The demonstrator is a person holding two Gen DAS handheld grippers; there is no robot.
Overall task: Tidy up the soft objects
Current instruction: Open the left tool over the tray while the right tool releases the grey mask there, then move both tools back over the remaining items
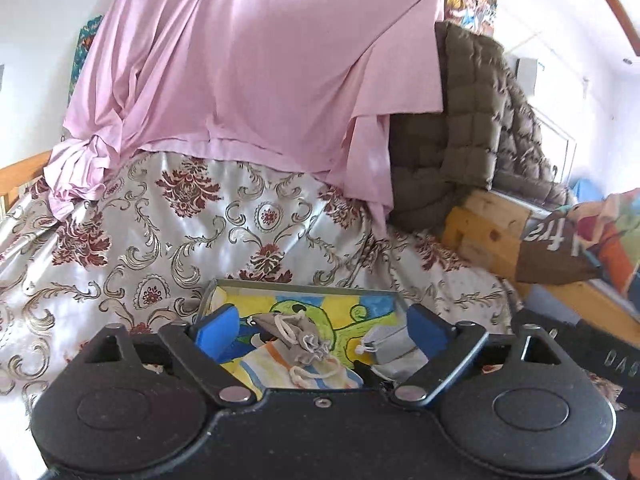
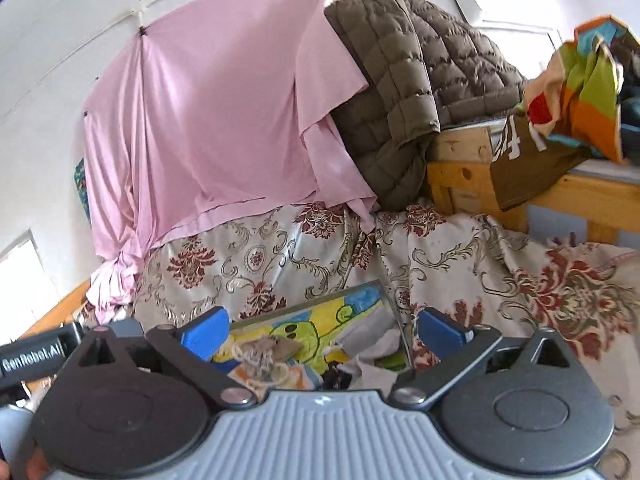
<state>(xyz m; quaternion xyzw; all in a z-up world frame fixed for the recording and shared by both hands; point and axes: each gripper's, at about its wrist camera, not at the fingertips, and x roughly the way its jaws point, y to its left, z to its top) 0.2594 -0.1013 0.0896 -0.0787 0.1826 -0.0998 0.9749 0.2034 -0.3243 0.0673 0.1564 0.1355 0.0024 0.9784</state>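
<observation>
A shallow tray (image 1: 304,285) with a bright cartoon picture on its floor lies on the floral bedspread. A grey drawstring pouch (image 1: 304,338) lies crumpled in it, and a second grey pouch (image 1: 386,346) lies at its right side. My left gripper (image 1: 322,330) is open, its blue pads either side of the first pouch, just above the tray. In the right wrist view the tray (image 2: 394,312) shows the first pouch (image 2: 262,354) and a light grey cloth (image 2: 378,350). My right gripper (image 2: 322,330) is open above the tray.
A floral satin bedspread (image 1: 160,240) covers the bed. A pink sheet (image 1: 248,60) hangs behind it. A brown quilted jacket (image 2: 416,80) lies on a wooden frame (image 2: 460,172) at the right, with colourful clothes (image 2: 580,88) beside it.
</observation>
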